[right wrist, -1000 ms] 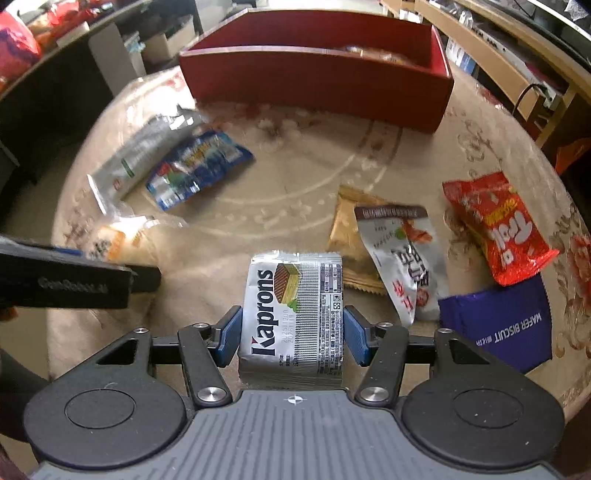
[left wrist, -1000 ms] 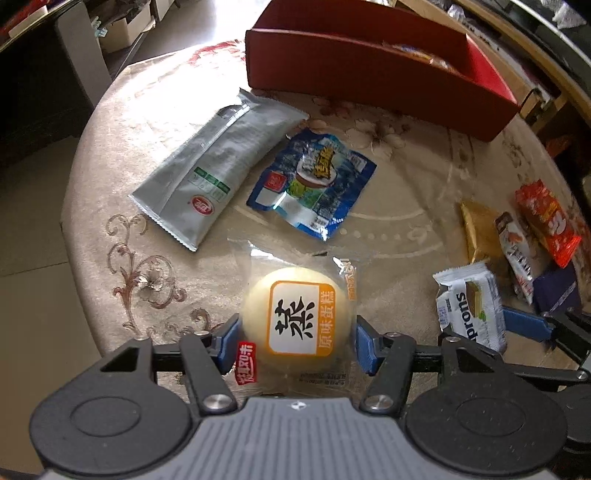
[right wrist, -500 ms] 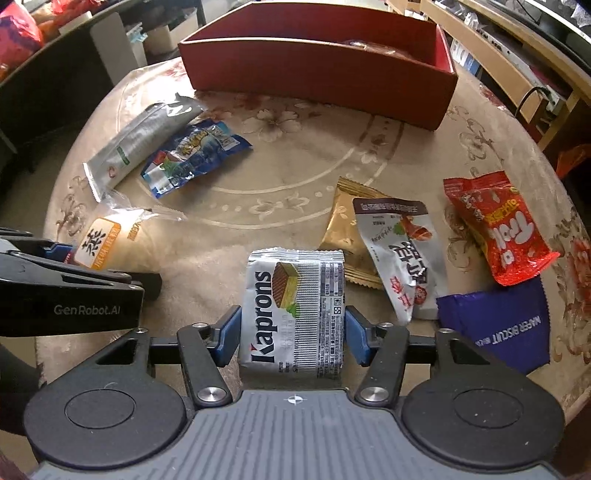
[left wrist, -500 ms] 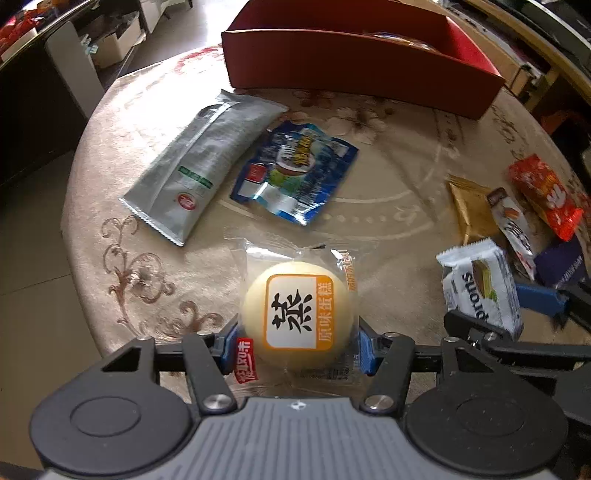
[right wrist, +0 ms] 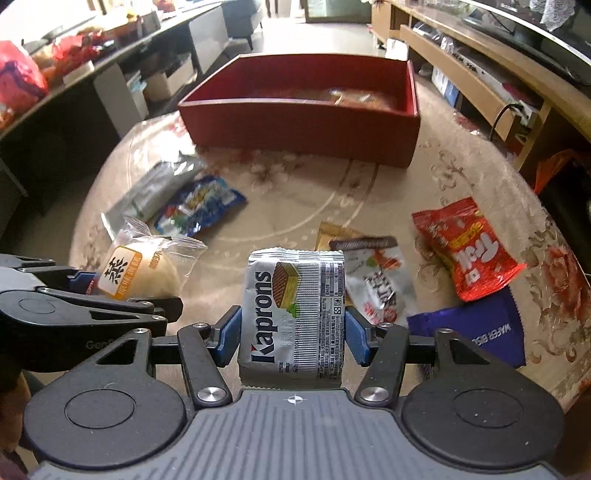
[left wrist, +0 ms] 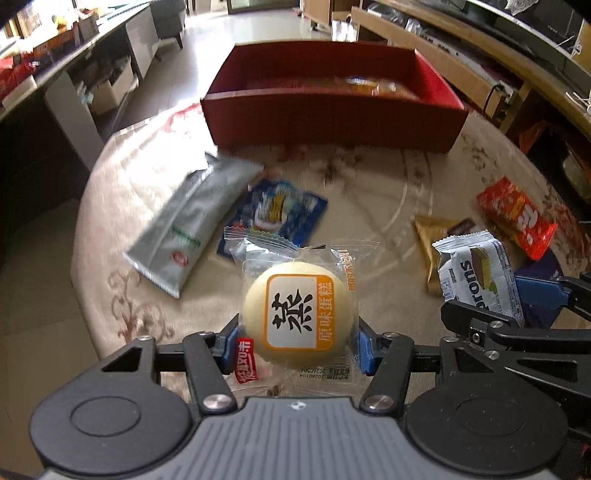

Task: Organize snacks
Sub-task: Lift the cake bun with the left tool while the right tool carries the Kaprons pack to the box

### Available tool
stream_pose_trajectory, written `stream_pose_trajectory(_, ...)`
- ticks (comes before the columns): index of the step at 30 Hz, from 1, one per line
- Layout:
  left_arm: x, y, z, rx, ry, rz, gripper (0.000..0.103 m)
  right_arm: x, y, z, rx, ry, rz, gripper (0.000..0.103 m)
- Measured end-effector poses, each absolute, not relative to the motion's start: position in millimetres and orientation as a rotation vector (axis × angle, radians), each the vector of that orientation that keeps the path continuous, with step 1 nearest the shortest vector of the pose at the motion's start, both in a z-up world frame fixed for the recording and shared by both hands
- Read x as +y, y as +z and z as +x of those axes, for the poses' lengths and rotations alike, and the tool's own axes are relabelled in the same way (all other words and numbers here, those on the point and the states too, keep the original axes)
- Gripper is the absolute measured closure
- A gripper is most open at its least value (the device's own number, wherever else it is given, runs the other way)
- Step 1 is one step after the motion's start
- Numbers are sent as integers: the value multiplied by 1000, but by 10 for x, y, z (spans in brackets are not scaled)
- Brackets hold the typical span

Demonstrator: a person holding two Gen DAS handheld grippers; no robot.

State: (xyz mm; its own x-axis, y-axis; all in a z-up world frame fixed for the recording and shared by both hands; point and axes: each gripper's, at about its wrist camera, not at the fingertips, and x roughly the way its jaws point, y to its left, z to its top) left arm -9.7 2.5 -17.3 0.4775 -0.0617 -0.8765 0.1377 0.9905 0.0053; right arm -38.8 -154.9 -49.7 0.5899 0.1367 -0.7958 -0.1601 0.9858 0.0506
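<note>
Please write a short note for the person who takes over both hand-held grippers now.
Left hand-held gripper: shut on the cake, off the table.
Right hand-held gripper: shut on the Kaprons pack, also lifted.
Done: one snack lies in the red box.
Left: box these two, then the six packs on the table.

A living room in a home is shown. A round table (right wrist: 461,166) covered with a beige floral cloth fills the middle of both views. Along the upper right of the frame a long, low wooden TV cabinet (right wrist: 476,77) is seen, with a dark screen (right wrist: 554,40) above it. At the upper left a dark counter (right wrist: 55,74) piled with bags and boxes is visible, and pale tiled floor (left wrist: 266,26) at top centre.
</note>
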Motion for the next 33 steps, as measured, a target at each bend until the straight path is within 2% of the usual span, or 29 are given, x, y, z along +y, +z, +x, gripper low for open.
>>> stream_pose_trajectory(17, -175, 190, 355, 944, -99, 114, 46, -1704, -173, -29, 818, 137, 29, 38)
stream_pose_trajectory(33, -457, 423, 1207, 870, -66, 134, 47, -1855, 131, 712, 733, 92, 21, 38)
